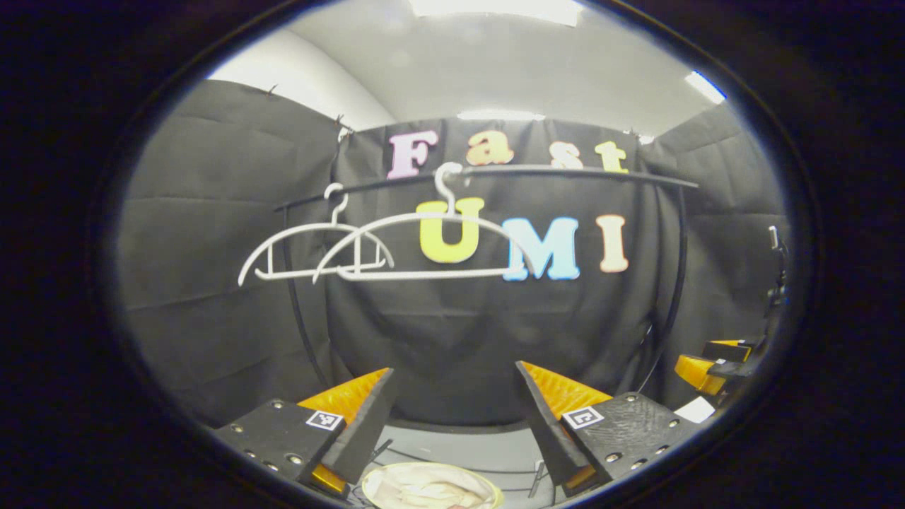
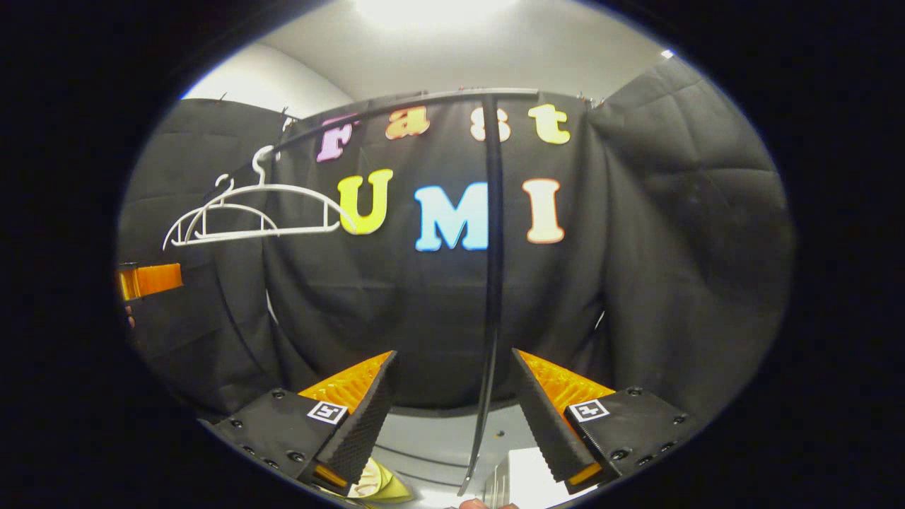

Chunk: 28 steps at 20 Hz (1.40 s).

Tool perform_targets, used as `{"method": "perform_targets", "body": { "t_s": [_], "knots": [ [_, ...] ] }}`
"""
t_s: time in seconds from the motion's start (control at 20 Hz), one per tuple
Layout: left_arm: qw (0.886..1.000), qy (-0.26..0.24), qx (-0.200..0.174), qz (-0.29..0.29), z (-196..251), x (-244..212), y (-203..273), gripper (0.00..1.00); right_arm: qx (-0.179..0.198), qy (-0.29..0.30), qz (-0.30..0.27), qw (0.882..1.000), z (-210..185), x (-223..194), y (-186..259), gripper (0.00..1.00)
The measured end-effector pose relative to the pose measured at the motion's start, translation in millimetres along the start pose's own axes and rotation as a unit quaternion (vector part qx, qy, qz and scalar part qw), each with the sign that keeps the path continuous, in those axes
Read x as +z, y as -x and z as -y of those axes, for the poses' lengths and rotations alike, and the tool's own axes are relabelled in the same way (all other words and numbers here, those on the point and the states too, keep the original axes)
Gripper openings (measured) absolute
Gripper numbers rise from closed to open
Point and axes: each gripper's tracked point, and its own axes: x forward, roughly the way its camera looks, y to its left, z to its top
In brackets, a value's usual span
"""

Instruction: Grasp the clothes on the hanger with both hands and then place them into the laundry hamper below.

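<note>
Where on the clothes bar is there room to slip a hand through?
Crowded: two white hangers bunch together at the rail's left end. Free: the rail to their right, up to its right post, hangs bare. Both grippers are open.

The two hangers (image 1: 424,247) above the left gripper (image 1: 452,417) look like smooth, slightly glossy plastic. They hang from a thin rail (image 1: 565,171) of dark metal with a dull sheen; the rack's upright post (image 2: 493,247), straight ahead of the right gripper (image 2: 452,417), has the same finish. The booth wall (image 1: 212,283) behind is matt woven cloth, creased in folds. The right gripper's fingers (image 2: 544,417) carry ribbed, rough-textured pads. Just below the left gripper, the laundry hamper (image 1: 375,484) shows a smooth rim, holding soft, crumpled pale cloth (image 1: 431,491).
</note>
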Motion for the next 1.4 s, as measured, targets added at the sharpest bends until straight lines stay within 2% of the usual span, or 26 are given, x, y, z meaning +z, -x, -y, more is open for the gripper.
{"method": "perform_targets", "body": {
  "t_s": [0.2, 0.4, 0.6, 0.75, 0.9, 1.1, 1.25, 1.4],
  "knots": [
    [0.998, 0.052, -0.013, 0.040, 29, 60, 34, 0.97, 0.002, -0.025, 0.055, 0.998, 2, 44, 13, 0.98],
    [0.997, 0.025, 0.000, 0.067, 17, 93, 56, 0.96, 0.002, -0.044, 0.080, 0.996, -10, 69, 21, 0.98],
    [0.997, 0.053, 0.011, 0.056, -9, 69, 56, 0.96, -0.017, -0.034, 0.069, 0.997, -18, 53, 25, 0.98],
    [0.997, 0.067, 0.024, 0.033, -39, 40, 49, 0.96, -0.035, -0.016, 0.030, 0.999, -21, 26, 24, 0.98],
    [0.999, 0.045, 0.027, 0.015, -61, 24, 49, 0.97, -0.054, -0.007, 0.003, 0.999, -22, 13, 25, 0.98],
    [0.999, 0.015, 0.029, 0.015, -74, 14, 50, 0.96, -0.072, -0.025, 0.006, 0.997, -32, 12, 21, 0.98],
    [1.000, -0.014, 0.020, 0.009, -72, 5, 52, 0.96, -0.067, -0.030, 0.008, 0.997, -49, 10, 20, 0.98],
    [1.000, -0.017, -0.003, -0.002, -64, -9, 57, 0.97, -0.070, -0.015, 0.012, 0.997, -57, 11, 22, 0.98]
  ]
}}
